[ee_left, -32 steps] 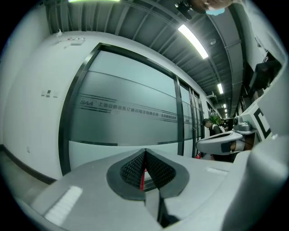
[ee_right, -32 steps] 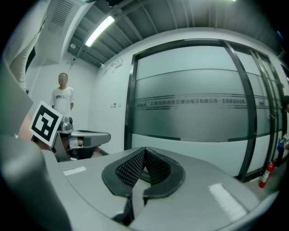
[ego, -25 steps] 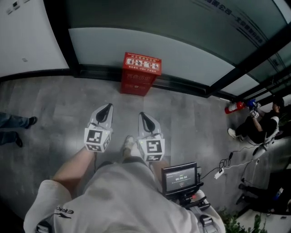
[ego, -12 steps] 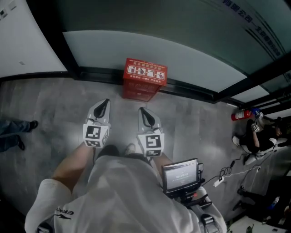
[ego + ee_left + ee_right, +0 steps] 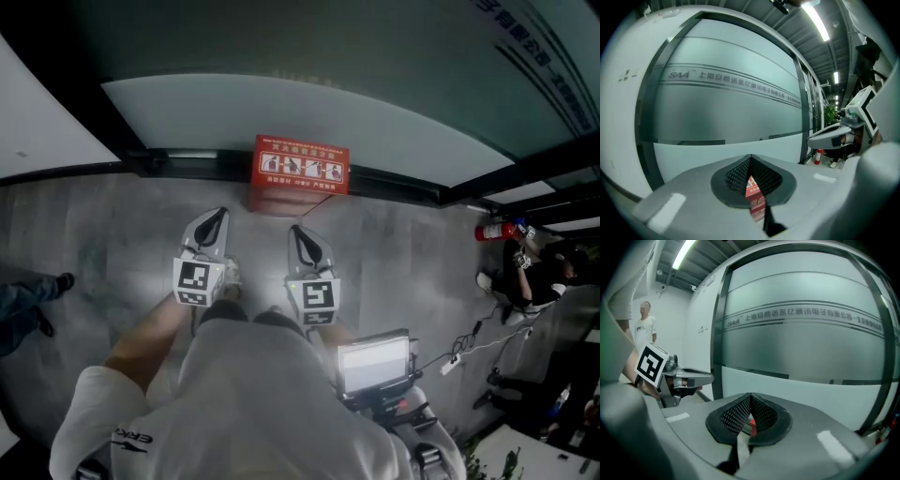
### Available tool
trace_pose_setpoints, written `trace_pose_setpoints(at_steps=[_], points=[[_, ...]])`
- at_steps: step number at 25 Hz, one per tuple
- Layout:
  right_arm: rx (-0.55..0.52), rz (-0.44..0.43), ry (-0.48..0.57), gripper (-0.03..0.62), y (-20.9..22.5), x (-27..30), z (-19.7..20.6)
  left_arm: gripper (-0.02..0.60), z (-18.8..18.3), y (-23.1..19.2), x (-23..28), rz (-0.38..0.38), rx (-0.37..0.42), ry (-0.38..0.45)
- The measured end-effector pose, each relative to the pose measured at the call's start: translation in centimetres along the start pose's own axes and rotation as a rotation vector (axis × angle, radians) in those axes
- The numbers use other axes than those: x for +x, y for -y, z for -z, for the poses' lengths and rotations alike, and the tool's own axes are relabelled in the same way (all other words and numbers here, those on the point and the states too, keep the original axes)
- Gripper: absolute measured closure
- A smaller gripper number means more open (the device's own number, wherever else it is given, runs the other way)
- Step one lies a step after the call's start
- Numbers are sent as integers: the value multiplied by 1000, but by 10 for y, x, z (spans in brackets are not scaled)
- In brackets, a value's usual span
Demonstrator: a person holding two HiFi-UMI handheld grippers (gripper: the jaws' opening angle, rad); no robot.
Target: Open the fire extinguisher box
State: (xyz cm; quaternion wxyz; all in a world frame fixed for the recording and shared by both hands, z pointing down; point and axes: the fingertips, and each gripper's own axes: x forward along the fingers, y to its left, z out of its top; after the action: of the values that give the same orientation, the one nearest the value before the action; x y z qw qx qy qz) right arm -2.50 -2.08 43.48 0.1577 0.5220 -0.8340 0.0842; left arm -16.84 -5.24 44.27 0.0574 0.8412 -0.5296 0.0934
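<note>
The head camera looks steeply down from above the person onto the floor [image 5: 94,234], with the left claw [image 5: 217,217] and right claw [image 5: 294,232] close below it and the red box [image 5: 300,169] farther off at the foot of the glass wall [image 5: 309,112]. Each claw camera sits low behind its own jaws, facing almost level at that wall. All three views share the box, and the right claw view catches the left claw at its left edge
</note>
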Motion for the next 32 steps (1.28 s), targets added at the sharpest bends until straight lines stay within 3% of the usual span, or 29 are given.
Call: trace_pose_setpoints(at_steps=[11,16,24,32], points=[[-42,102,-81,580,25,100,-2,579,22,-51,97,164,105,-63],[-82,85,-142,580,34,133,27,578,62,-53,131,222,233,-122],[-137,15,-244,580,47,184,95,578,152,-59,178,281,518,-216],[-251,-39,-300,580,53,211,158,578,213,-42,208,400,733,-217]])
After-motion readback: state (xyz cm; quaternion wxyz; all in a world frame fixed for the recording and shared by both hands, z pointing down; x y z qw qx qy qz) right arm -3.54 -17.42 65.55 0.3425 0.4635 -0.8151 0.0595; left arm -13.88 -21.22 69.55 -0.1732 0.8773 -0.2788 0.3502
